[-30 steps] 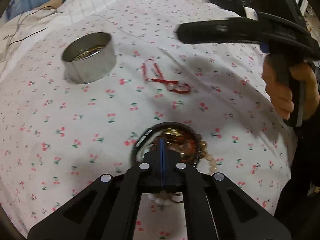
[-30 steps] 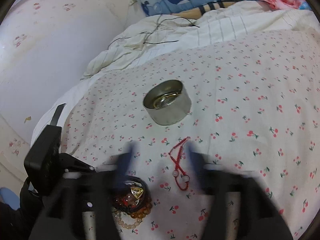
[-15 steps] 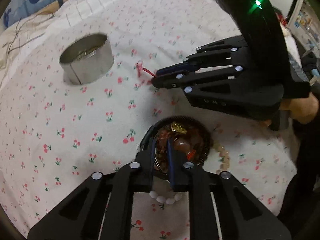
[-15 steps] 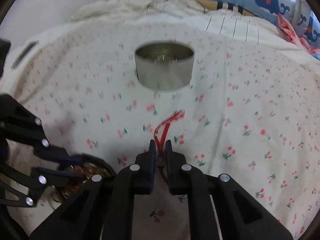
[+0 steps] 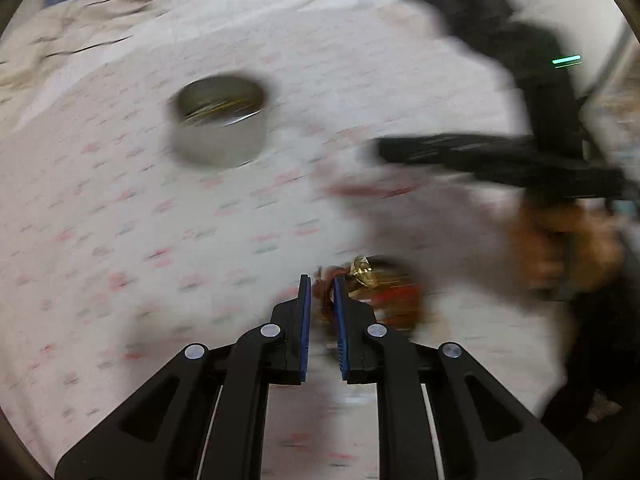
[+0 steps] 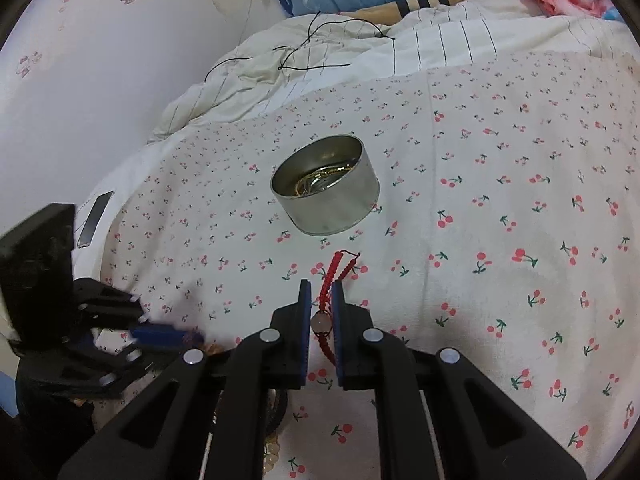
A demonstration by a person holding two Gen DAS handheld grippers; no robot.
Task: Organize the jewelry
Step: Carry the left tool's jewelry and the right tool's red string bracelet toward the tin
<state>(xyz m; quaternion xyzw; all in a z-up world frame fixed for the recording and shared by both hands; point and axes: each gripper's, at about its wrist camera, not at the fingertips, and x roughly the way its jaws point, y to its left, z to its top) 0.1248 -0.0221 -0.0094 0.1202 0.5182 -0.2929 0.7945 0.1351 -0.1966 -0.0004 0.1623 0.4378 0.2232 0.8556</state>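
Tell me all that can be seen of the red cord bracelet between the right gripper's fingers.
The red cord bracelet is a thin braided red string with one pale, round, translucent bead. The right gripper is shut on it: the blue pads press the cord and the bead from both sides. Its far end, doubled into two strands, lies on the cherry-print sheet just short of the metal tin, not touching it. More cord runs back below the bead.

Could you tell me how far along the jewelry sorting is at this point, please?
Partly done: the metal tin already holds some gold-coloured jewelry. In hand: the right gripper is shut on the red cord bracelet, and the left gripper is closed on a blurred cluster of beaded bracelets. Left: both still need to go into the tin, and pale beads remain on the cherry-print sheet.
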